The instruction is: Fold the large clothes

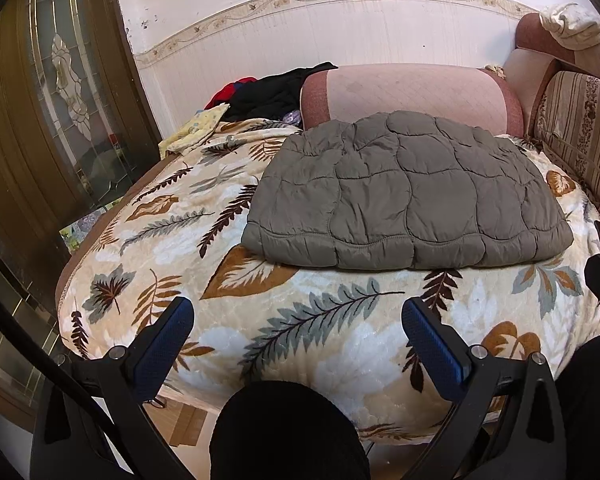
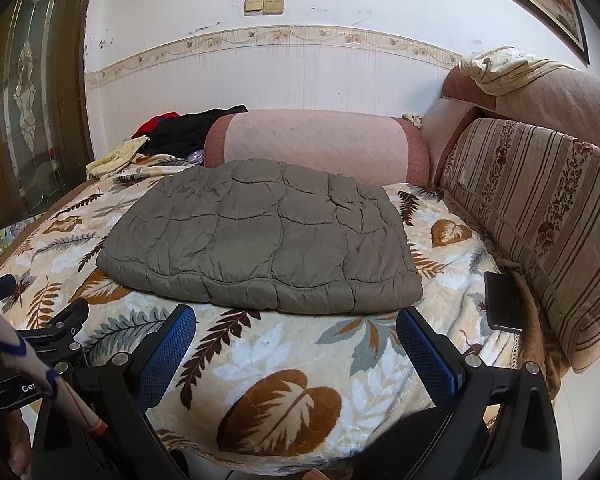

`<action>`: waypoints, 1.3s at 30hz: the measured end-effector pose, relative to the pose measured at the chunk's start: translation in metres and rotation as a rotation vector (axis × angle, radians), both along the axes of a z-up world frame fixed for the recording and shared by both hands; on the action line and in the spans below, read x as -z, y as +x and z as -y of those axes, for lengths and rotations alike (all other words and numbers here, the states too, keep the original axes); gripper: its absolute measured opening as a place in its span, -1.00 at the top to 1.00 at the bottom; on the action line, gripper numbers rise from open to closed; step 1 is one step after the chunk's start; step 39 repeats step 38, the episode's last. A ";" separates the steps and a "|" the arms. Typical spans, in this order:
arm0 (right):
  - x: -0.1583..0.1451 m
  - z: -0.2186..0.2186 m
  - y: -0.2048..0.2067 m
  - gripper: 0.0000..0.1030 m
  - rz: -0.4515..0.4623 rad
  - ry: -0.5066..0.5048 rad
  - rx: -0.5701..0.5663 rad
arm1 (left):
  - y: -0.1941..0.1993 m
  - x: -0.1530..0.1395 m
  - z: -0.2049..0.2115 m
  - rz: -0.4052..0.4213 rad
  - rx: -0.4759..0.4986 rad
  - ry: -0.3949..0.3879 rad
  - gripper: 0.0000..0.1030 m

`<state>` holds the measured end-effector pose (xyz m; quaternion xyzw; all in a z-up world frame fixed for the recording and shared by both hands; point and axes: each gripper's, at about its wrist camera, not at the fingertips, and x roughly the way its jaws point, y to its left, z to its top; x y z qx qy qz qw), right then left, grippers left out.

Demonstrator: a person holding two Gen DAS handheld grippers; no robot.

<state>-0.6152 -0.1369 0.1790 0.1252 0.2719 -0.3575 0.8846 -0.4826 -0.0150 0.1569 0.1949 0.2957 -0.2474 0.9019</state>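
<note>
Jacket (image 1: 408, 196) sits folded into a neat padded block in the middle of the blanket (image 1: 300, 320), hem edge facing you, well clear of both grippers. Your left gripper (image 1: 298, 320) hovers short of it with fingers spread wide and nothing between them; your right gripper (image 2: 296, 332) does the same, fingers wide apart, just shy of the hem. To my eye the fold looks finished or one fold from it. If you halve it again, you'll want both grippers on the near corners, pinching through all the layers, since that puffy fill will spring back. Writing is scarce: only "Ge…" shows on the left gripper's body in the right view, cut off.
</note>
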 end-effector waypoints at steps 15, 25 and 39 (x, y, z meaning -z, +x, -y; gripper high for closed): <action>0.005 0.002 0.001 -0.99 -0.010 0.011 0.000 | 0.000 0.000 0.000 -0.001 0.004 0.000 -1.00; 0.006 0.001 0.001 -0.99 -0.013 0.014 0.002 | 0.001 0.001 -0.001 -0.001 0.004 0.004 -1.00; 0.007 0.003 0.003 -0.99 -0.019 0.015 -0.006 | 0.011 0.003 -0.009 -0.049 -0.001 -0.009 -1.00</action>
